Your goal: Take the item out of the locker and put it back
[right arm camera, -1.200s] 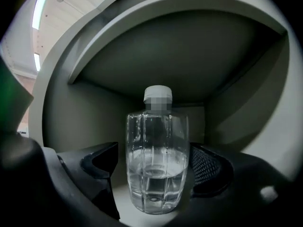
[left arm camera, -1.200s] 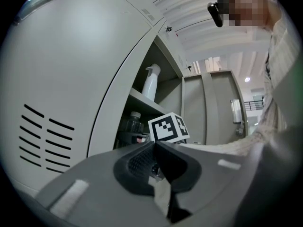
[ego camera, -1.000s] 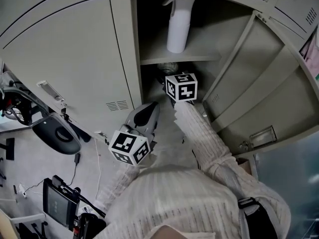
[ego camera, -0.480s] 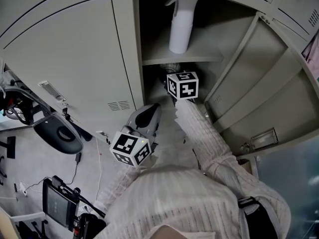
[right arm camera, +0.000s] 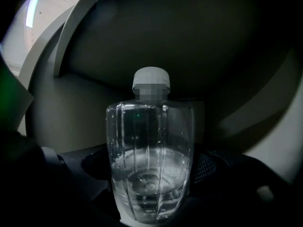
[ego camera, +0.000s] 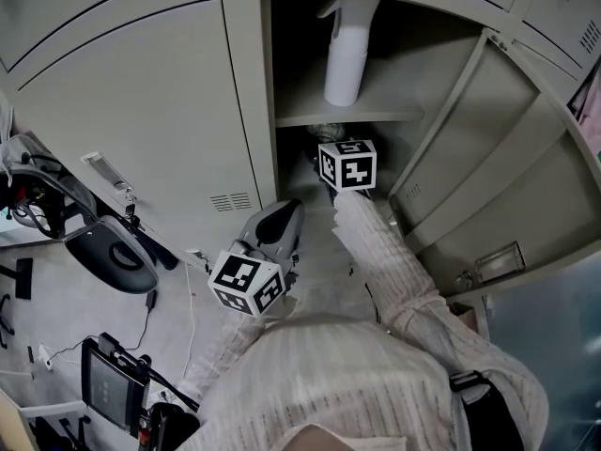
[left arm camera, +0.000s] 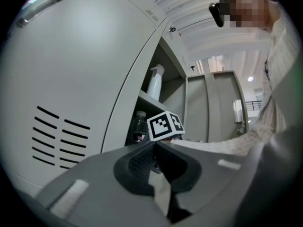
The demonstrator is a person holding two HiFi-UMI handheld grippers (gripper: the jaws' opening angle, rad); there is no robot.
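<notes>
A clear water bottle (right arm camera: pixel 149 164) with a pale cap stands upright in the dark lower compartment of the open locker (ego camera: pixel 343 117). My right gripper (right arm camera: pixel 150 178) is shut on its lower body, a pad on each side. In the head view only that gripper's marker cube (ego camera: pixel 347 164) and the knit sleeve show under the shelf. The bottle (left arm camera: pixel 138 124) also shows in the left gripper view, beside the cube. My left gripper (ego camera: pixel 282 216) hangs outside, in front of the closed neighbouring door (ego camera: pixel 141 111), shut with nothing in it.
A white spray bottle (ego camera: pixel 345 54) stands on the upper shelf. The locker's door (ego camera: pixel 488 158) is swung open at the right. On the floor at the left are a black chair seat (ego camera: pixel 113 256), cables and a tablet-like device (ego camera: pixel 113 383).
The head view has shifted slightly. The right gripper with the bottle stays in the lower compartment, perhaps a touch deeper. The left gripper has hardly moved.
</notes>
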